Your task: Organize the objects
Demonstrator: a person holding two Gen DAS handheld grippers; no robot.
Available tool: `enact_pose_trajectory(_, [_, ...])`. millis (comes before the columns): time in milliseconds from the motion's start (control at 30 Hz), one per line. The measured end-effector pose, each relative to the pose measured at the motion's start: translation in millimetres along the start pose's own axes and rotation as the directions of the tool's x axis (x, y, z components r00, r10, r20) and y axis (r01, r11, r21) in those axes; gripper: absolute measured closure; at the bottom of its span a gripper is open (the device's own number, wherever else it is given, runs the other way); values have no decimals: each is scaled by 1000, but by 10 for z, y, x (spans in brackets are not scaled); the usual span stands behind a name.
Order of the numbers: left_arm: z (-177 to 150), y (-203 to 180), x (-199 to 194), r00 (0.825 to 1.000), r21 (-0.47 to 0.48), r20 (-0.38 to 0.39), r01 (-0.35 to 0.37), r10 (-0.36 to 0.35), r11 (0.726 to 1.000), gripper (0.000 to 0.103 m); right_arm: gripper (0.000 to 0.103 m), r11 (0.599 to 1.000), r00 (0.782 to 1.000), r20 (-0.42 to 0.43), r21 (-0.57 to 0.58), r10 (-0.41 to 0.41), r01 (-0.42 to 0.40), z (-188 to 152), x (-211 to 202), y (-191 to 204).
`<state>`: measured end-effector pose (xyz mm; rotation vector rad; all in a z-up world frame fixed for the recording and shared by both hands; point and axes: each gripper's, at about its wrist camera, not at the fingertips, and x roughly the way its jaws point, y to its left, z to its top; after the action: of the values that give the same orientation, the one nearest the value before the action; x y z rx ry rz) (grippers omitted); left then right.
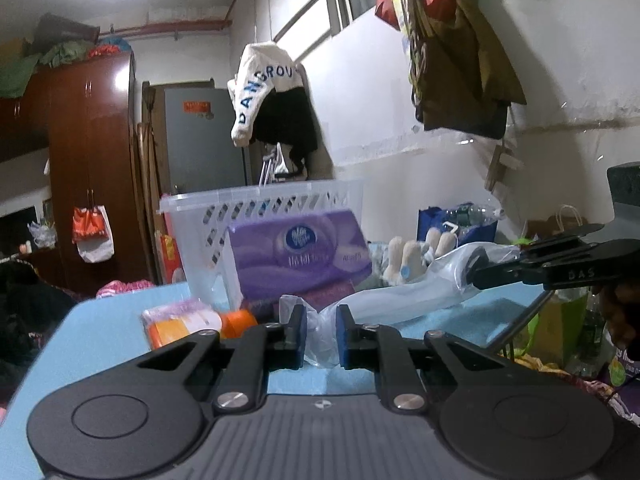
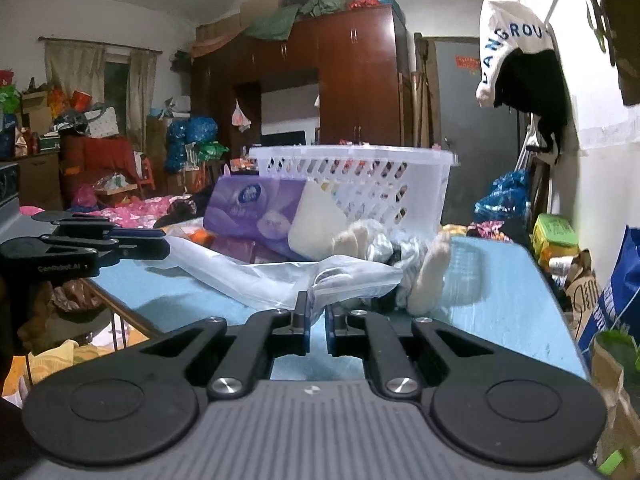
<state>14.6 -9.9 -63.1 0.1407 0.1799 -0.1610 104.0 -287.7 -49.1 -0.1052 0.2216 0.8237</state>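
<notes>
A clear plastic bag (image 1: pixel 400 300) stretches across the blue table (image 1: pixel 100 332), held at both ends. My left gripper (image 1: pixel 322 316) is shut on one crumpled end, which is pinched between its blue pads. My right gripper (image 1: pixel 476 274) comes in from the right and is shut on the other end. In the right wrist view the right gripper (image 2: pixel 317 308) clamps a fold of the bag (image 2: pixel 248 276), and the left gripper (image 2: pixel 166 244) grips it from the left. A purple tissue pack (image 1: pixel 300 256) leans against a white slotted basket (image 1: pixel 260 204) behind the bag.
An orange tube (image 1: pixel 236 322) and a pink-and-orange packet (image 1: pixel 176 320) lie on the table at left. Pale socks (image 2: pixel 428 276) and bunched cloth lie beside the bag. Bags and boxes (image 2: pixel 556 236) crowd the floor along the wall, and a wardrobe (image 1: pixel 92 160) stands behind.
</notes>
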Motion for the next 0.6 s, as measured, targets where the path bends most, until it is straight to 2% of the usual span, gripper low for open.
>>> enact_pose_trajectory(167, [175,27,-71,999,10,47,-9,9,1000,85,95,1000,998,59,-30,1,1,236,-57,28])
enact_pose_trajectory(333, [519,81,-103,990,47,133,-42,36,998,85,95,996,990,140,-87,-3,16,648,-35,27])
enact_pose_trajectory(467, [925,202,53,980,73,188,-76,61,994,85,95,990,983,184,-135,-25,51,1085,197,-85])
enact_pose_trajectory(600, [1307,367,392,978,103,192,-100,79,990,85,96,991,986,167,-126,-22,43,1419,564,-251])
